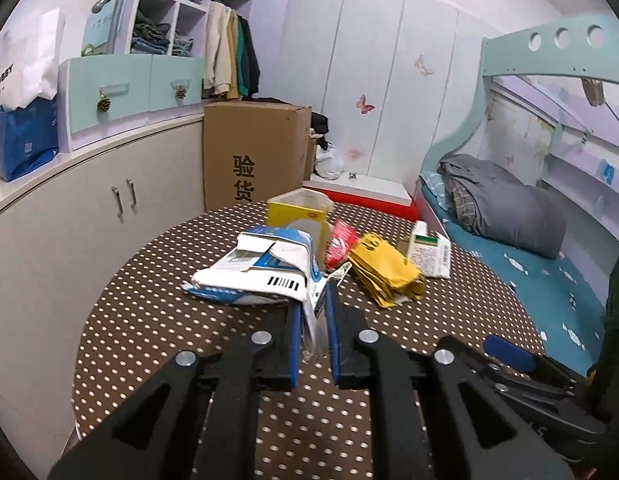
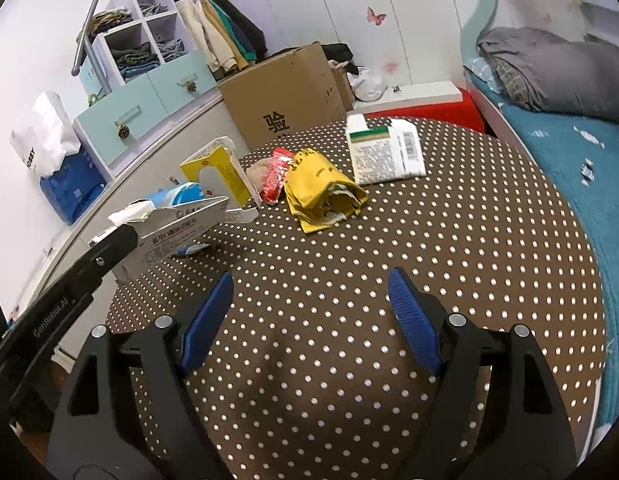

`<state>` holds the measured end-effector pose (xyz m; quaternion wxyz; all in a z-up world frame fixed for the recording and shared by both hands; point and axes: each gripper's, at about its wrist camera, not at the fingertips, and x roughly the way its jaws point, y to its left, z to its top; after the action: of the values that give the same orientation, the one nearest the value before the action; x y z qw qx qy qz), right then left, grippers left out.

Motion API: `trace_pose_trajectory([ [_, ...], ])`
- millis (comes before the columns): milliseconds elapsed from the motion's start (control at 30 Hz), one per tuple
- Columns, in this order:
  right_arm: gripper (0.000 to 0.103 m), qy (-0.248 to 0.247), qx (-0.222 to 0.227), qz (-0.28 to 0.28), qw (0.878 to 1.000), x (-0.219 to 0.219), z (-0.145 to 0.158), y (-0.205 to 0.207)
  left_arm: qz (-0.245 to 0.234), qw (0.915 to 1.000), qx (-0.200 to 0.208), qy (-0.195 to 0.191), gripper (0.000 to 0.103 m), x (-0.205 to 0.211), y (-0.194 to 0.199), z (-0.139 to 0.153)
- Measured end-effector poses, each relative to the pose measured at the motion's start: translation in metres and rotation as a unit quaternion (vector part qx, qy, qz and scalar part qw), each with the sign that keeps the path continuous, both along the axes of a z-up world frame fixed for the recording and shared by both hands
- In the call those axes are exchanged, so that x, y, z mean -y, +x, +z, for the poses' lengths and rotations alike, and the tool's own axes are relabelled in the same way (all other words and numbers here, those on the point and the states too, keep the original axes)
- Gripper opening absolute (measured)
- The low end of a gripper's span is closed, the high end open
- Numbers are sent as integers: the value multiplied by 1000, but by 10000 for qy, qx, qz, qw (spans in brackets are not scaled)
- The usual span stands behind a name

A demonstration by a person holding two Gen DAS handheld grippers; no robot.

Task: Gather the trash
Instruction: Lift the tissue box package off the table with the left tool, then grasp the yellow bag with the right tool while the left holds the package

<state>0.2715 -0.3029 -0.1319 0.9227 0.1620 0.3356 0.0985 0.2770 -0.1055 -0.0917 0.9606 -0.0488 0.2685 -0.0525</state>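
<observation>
On the dotted bench (image 2: 389,240) lie five pieces of trash: one torn blue-and-white carton (image 1: 265,276) near left, one yellow box (image 1: 297,212) far, one red wrapper (image 1: 341,242), one crumpled yellow bag (image 1: 385,272), one green-and-white carton (image 1: 429,252) far right.

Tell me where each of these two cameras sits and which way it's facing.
Left wrist: on the left gripper, looking along its fingers over the polka-dot table toward the wardrobe; it is shut on the blue-and-white box, and the right gripper shows at the right edge.
Right wrist: on the right gripper, open over bare tabletop, facing the trash pile; the left gripper's arm enters from the left.
Shared: yellow bag, cardboard box.
</observation>
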Motion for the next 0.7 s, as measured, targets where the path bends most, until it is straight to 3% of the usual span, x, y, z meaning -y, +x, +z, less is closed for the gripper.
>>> trace_pose_trajectory([
  [433, 78, -404, -181, 138, 9989, -23, 4, 52, 328, 9994, -23, -112, 11, -60, 29, 9],
  [700, 79, -963, -225, 10, 9951, -37, 6, 95, 433, 9987, -75, -248, 11, -90, 51, 5],
])
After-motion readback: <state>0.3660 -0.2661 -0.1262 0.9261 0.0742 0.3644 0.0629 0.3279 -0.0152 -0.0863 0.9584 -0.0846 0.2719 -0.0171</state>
